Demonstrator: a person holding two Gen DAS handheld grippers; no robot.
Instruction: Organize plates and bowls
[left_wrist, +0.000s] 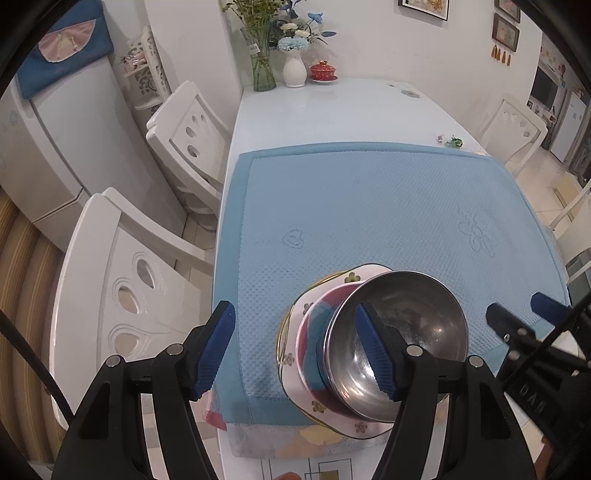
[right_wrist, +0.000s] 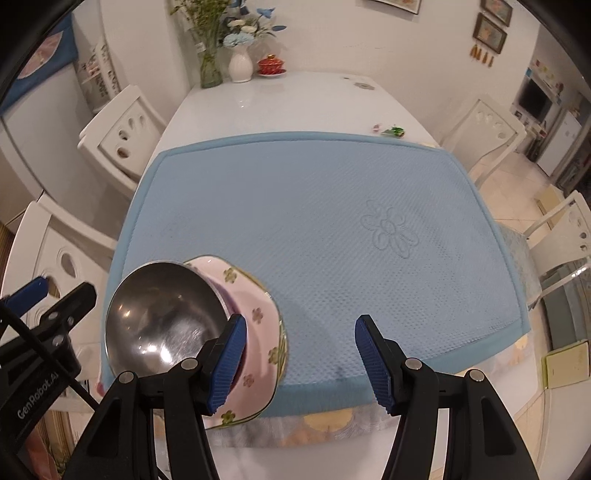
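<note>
Steel bowl stack crowds blue mat's near edge.

A steel bowl sits nested in a pink flowered plate on the blue mat; the right gripper hovers open, empty, its left pad before the plate.

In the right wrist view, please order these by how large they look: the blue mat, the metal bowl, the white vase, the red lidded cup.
1. blue mat
2. metal bowl
3. white vase
4. red lidded cup
The bowl is nearest the camera, which enlarges it.
</note>
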